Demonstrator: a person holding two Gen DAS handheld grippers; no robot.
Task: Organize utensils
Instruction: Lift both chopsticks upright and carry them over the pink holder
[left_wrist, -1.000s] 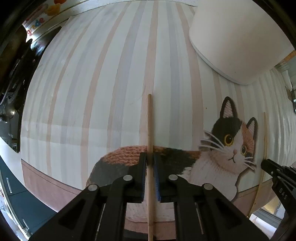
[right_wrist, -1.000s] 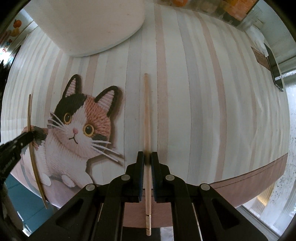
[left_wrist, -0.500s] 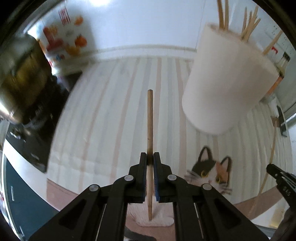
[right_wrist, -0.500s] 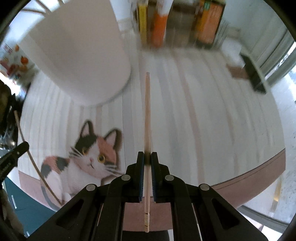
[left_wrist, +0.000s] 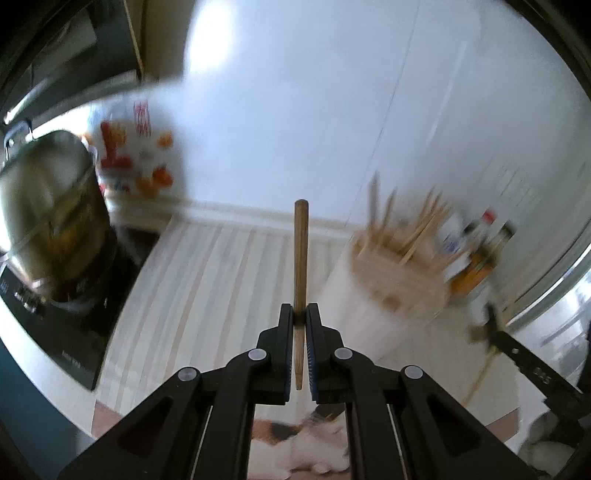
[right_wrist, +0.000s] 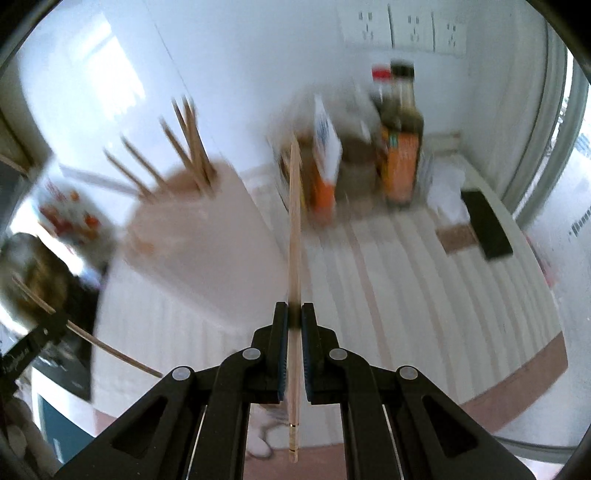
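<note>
Both grippers clamped on one chopstick each, held above the bench.

Left gripper (left_wrist: 301, 314) grips a brown chopstick (left_wrist: 301, 254) near its thin end, thick end pointing forward. Right gripper (right_wrist: 294, 314) grips a paler chopstick (right_wrist: 294, 236) likewise. Beyond, a white holder (right_wrist: 192, 236) with upright chopsticks stands on the striped mat (right_wrist: 406, 277); sauce bottles (right_wrist: 400, 155) line the bench's far edge, blurred.
</note>
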